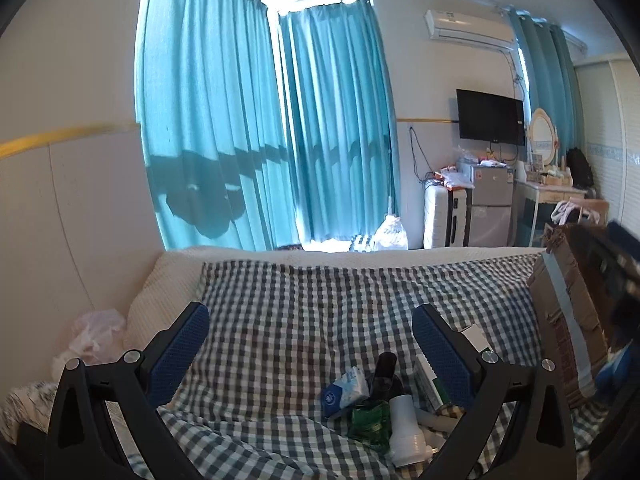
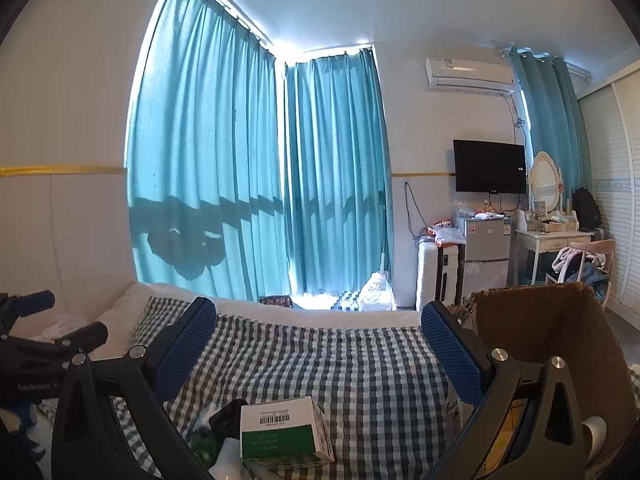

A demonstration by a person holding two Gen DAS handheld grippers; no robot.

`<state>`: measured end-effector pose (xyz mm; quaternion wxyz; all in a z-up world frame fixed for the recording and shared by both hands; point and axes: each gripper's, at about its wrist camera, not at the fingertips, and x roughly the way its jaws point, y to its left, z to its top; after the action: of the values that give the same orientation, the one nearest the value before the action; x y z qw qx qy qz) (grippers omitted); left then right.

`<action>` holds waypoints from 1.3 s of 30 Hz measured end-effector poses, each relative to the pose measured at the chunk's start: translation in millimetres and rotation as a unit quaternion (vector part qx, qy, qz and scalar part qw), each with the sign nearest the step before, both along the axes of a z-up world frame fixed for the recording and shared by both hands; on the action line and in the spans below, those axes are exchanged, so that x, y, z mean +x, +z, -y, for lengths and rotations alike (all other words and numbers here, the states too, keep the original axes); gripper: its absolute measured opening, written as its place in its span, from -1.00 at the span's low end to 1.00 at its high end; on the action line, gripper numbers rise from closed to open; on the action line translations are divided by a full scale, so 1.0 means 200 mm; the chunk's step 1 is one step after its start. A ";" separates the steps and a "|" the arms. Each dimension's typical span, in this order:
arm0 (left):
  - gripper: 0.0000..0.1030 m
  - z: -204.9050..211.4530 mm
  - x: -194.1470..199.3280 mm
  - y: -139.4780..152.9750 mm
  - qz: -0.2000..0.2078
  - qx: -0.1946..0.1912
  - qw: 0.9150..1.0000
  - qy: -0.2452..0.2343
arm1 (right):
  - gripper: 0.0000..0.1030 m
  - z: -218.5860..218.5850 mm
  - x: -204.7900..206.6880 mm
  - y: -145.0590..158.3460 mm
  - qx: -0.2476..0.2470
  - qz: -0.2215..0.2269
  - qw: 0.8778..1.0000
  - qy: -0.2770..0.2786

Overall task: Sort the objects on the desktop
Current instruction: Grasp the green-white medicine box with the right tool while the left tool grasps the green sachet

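Small pile seen on checked cloth (image 1: 300, 320), low in both views. Counted in left view: one blue-white tissue pack (image 1: 344, 390), one green bottle (image 1: 370, 424) with dark cap end aimed away from camera, one white cylinder (image 1: 404, 428) lying lengthwise beside it. One green-white carton (image 2: 282, 428) seen in right view, barcode face up, long axis across frame. One cardboard box (image 2: 544, 344) at right, partly cut off. Left gripper (image 1: 310, 322) held wide apart, nothing gripped. Right gripper (image 2: 318, 320) likewise spread, nothing gripped. Stuff under carton hard to make out
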<state>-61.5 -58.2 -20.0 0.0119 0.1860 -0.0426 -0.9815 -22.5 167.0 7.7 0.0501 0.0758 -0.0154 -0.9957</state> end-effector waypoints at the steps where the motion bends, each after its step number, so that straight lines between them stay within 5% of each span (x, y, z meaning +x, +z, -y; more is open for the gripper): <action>1: 1.00 0.02 -0.02 -0.03 0.010 0.009 1.000 0.000 | 1.00 0.02 -0.02 -0.04 0.005 0.009 1.000 0.005; 9: 1.00 0.08 -0.17 -0.19 0.088 0.064 0.994 -0.028 | 1.00 0.11 -0.16 -0.25 0.036 0.063 0.997 0.023; 22: 1.00 0.05 -0.37 -0.52 0.211 0.067 0.974 -0.039 | 1.00 0.21 -0.29 -0.54 0.075 0.140 0.986 0.050; 39: 1.00 -0.02 -0.54 -0.86 0.297 0.062 0.952 -0.042 | 1.00 0.24 -0.40 -0.86 0.119 0.207 0.968 0.075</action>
<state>-170.1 -55.2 -191.5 -0.0541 0.4673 0.0093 -0.8824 -103.2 118.5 -164.4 0.1109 0.2869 0.0989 -0.9464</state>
